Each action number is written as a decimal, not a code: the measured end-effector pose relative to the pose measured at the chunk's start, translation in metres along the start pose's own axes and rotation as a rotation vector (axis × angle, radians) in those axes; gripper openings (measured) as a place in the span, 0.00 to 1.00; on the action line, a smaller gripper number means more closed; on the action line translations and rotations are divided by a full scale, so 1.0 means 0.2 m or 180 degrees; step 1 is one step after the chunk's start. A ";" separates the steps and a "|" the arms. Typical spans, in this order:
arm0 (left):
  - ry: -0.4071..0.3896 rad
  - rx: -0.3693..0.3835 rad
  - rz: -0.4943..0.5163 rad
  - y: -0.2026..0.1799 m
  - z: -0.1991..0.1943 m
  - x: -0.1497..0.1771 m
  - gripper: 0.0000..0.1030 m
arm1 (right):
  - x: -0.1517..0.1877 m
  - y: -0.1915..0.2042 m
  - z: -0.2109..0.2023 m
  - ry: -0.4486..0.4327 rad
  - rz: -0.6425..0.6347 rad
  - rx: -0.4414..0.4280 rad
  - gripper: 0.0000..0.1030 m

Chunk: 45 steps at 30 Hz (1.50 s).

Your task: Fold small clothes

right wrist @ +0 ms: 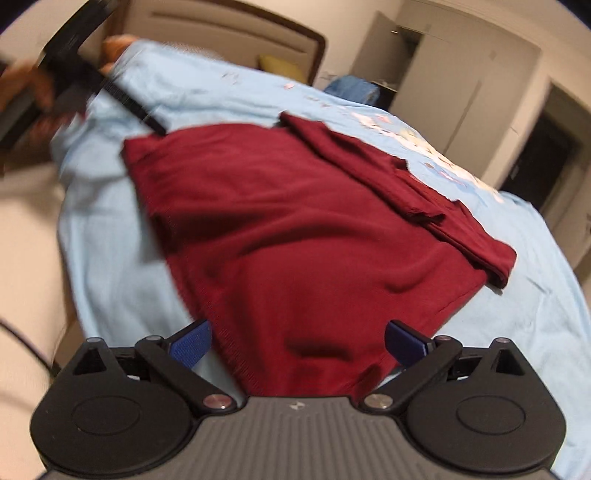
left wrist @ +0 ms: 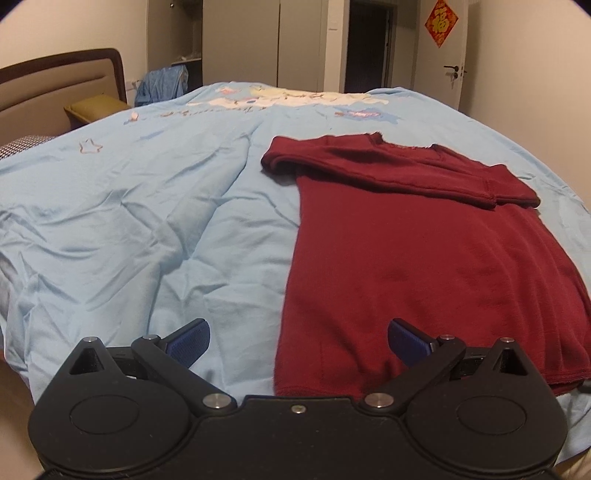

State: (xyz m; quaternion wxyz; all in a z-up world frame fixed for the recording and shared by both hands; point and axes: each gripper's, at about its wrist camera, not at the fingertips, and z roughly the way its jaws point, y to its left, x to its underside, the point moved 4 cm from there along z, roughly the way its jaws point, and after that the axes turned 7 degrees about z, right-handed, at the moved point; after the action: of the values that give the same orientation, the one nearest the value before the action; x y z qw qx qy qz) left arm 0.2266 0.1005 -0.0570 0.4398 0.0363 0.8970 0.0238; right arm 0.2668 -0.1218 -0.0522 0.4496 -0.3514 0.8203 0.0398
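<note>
grabbing only the top layer could mess up the red shirt [left wrist: 406,258]; both claws, left gripper [left wrist: 298,341] and right gripper [right wrist: 297,341], are wide open and hold nothing.

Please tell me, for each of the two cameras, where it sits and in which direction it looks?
Left wrist: low at the bed's near edge, looking across the red shirt toward the doors; own open left gripper shows.
Right wrist: above the shirt's hem, facing the headboard; own open right gripper shows, plus a blurred hand holding the other gripper.
Shared: the shirt, blue bedsheet, headboard.
</note>
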 end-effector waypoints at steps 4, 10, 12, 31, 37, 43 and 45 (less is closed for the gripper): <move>-0.0093 0.0078 0.0065 -0.05 -0.04 -0.02 0.99 | 0.07 0.09 0.03 0.0175 -0.0329 0.0298 0.99; -0.0193 0.0187 0.0208 -0.13 -0.09 0.00 0.99 | 0.10 0.18 -0.01 -0.0075 -0.0627 0.0705 0.89; -0.0235 0.0250 0.0256 -0.16 -0.11 0.02 0.99 | 0.10 0.20 -0.04 -0.0181 -0.0672 0.0754 0.81; -0.0854 0.0653 0.1126 -0.52 -0.29 0.15 0.99 | -0.14 0.14 -0.28 -0.0814 -0.0069 0.0600 0.13; -0.0964 0.0234 0.1455 -0.63 -0.20 0.17 0.97 | -0.23 0.08 -0.36 -0.0968 0.0089 0.0596 0.12; -0.0730 0.0032 0.1274 -0.52 -0.13 0.16 0.71 | -0.24 0.06 -0.44 -0.1048 0.0109 0.0685 0.11; -0.0691 -0.0083 0.1184 -0.44 -0.11 0.15 0.63 | -0.24 0.05 -0.46 -0.1070 0.0138 0.0725 0.11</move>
State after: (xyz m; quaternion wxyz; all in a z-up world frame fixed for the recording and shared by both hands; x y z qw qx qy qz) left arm 0.1868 0.0143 -0.0743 0.5223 0.1978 0.8219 0.1122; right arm 0.2132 -0.1233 0.0365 0.6160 -0.2689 0.7402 0.0146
